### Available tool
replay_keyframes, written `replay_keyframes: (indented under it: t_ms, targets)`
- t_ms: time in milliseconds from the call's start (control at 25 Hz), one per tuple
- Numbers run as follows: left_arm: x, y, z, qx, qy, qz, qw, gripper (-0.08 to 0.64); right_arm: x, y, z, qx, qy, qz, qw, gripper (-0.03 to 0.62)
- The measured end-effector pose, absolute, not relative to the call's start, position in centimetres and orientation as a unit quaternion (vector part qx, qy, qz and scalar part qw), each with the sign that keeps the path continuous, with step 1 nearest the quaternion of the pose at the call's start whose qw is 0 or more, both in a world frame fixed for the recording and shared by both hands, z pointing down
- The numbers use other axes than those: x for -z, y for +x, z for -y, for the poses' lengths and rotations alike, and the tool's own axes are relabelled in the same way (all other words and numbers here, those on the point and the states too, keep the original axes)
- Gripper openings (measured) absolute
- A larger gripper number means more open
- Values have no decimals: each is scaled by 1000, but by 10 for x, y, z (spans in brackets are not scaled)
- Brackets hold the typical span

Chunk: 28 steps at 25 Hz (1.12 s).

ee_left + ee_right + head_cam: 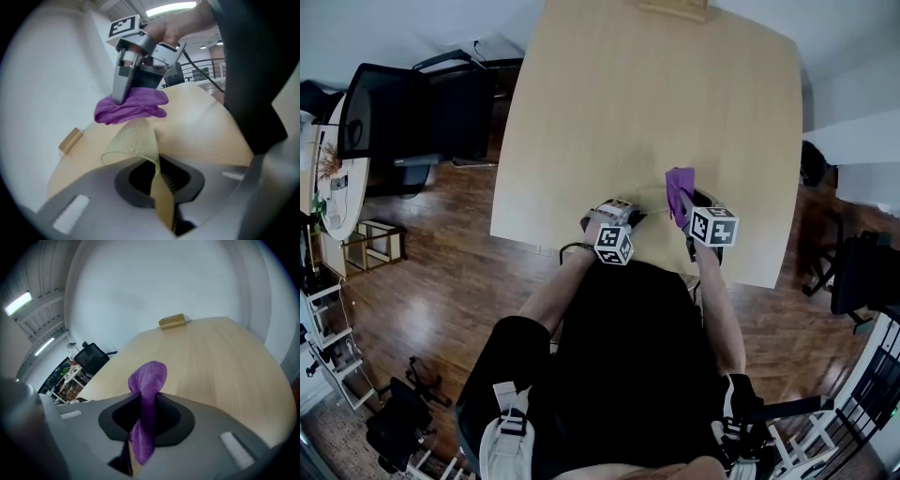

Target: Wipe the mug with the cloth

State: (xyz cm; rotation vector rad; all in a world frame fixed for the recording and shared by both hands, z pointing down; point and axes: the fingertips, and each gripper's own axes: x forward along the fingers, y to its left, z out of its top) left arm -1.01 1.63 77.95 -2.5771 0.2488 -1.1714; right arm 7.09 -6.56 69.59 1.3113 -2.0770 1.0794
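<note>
**Q:** What stands at the far left of the head view?
**A:** A black office chair (412, 112), beside the pale wooden table (581, 112)

**Q:** And the left gripper?
**A:** The left gripper (158, 180) is at the table's near edge. Its jaws are clenched on the thin, translucent yellow-green wall of the mug (133, 140), and the rim curls away beyond them. From the head view the mug itself cannot be made out

**Q:** Where is the cloth?
**A:** The purple cloth (149, 380) is pinched upright between the jaws of the right gripper (686, 211), with a rounded fold sticking out past the tips and a tail hanging below. In the left gripper view it is bunched just beyond the mug's rim, under the right gripper's fingers. Whether cloth and rim touch cannot be told

**Q:** How do the two grippers lie?
**A:** Side by side near the table's edge, the right one to the right of the left

**Q:** Anything further off?
**A:** A small wooden block (171, 321) at the table's far edge, well apart from both grippers
</note>
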Motion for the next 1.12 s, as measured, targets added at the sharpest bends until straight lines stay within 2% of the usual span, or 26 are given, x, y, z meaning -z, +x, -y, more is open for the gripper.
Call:
replay_keyframes:
  t_ms: [160,280,360,480,560,640,840,1000,1120]
  targets:
    - [-781,-9,-15,407,-898,-86,144,45,-685,21,61,-368,420,795,237,71]
    - [-782,-12,-13,398,-907,-106,86,66,-705,14,51,-374,410,790,260,72]
    - [-777,-18,-9,372,-919,-129,-1,168,-707,18,49,-387,416,786,246,71]
    - [-747,-23,-5,270,-933,-147,-186,218,-704,20,49,-402,419,784,217,71]
    - [-723,-25,6,187,-924,-155,-295,221,-703,20,49,-415,418,784,194,71]
    - [-714,-23,16,149,-913,-151,-348,199,-703,19,49,-432,414,783,168,71]
    - [-717,-4,9,177,-915,-87,-353,70,-700,23,52,-447,416,781,131,71]
    - [-715,-1,13,162,-921,-102,-340,38,-686,61,61,-449,463,758,97,71]
    - [-718,-2,12,175,-932,-110,-296,38,-664,78,69,-437,480,756,85,71]
